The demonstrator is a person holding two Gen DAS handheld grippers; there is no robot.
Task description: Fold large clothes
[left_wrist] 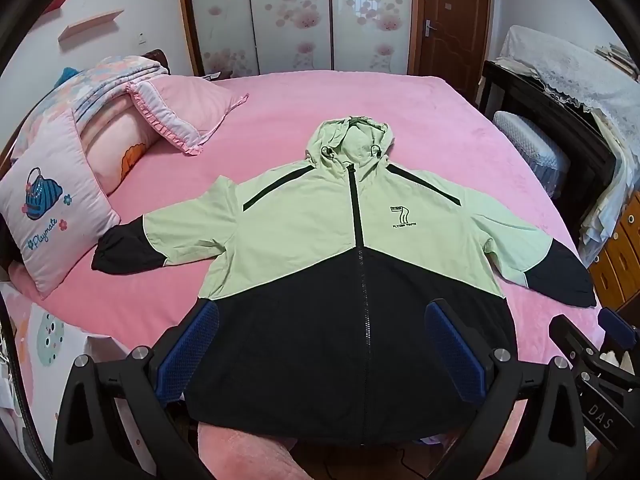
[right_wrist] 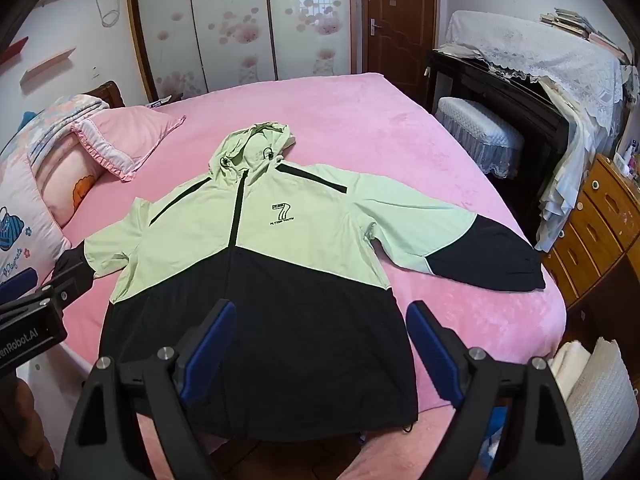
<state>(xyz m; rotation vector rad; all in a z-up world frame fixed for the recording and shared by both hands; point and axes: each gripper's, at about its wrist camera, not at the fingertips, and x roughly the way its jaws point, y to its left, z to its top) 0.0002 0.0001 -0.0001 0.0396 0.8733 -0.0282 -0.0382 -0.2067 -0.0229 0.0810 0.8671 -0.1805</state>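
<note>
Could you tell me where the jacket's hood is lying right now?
In both views the hood lies flat at the jacket's far end, mid-bed, right of the pink pillow.

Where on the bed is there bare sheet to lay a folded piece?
Bare pink sheet lies beyond the green-and-black hooded jacket's hood, toward the brown wooden door. Crowded: the pink pillows touch one sleeve; the other black cuff nears the bed's edge.

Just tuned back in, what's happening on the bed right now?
A green and black hooded jacket lies spread flat, front up and zipped, on the pink bed, sleeves out to both sides. A person holds the left tool and the right tool open above its black hem. Nothing is gripped; no fold is made yet.
</note>
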